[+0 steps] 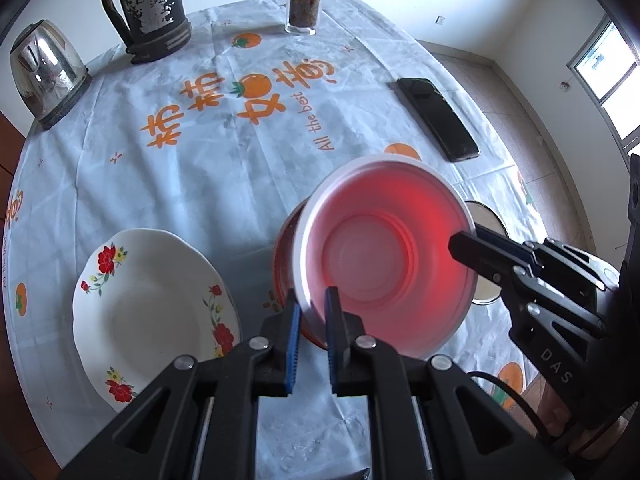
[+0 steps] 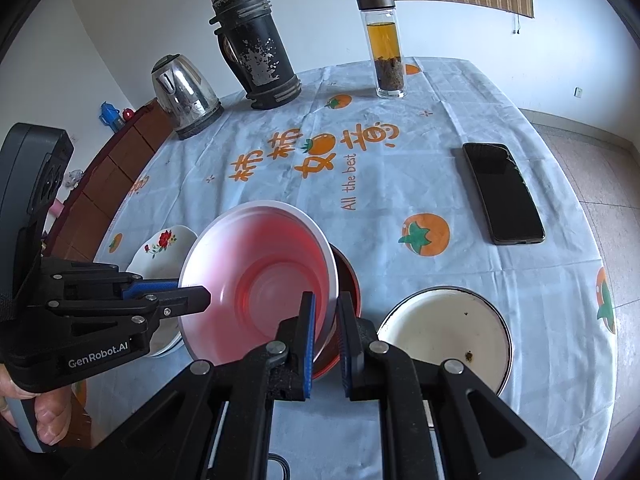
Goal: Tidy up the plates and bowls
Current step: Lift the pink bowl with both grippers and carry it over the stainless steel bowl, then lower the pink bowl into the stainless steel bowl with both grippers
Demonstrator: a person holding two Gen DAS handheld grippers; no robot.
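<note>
A white plastic bowl (image 1: 384, 256) (image 2: 256, 280) with a pink glow inside hangs tilted just over a red bowl (image 1: 285, 256) (image 2: 349, 280) on the table. My left gripper (image 1: 313, 300) (image 2: 192, 291) is shut on the white bowl's near rim in the left wrist view. My right gripper (image 2: 327, 300) (image 1: 470, 240) is shut on the opposite rim. A floral plate (image 1: 152, 312) (image 2: 160, 244) lies to the left of the bowls. A white enamel bowl (image 2: 444, 336) (image 1: 486, 220) with a dark rim sits to the right, partly hidden behind the right gripper in the left wrist view.
At the far side of the table stand a steel kettle (image 1: 46, 76) (image 2: 184, 96), a worn black thermos jug (image 1: 150, 8) (image 2: 256, 48) and a glass tea bottle (image 1: 304, 0) (image 2: 386, 48). A black phone (image 1: 438, 118) (image 2: 504, 194) lies at the right. The tablecloth (image 1: 192, 184) carries orange print.
</note>
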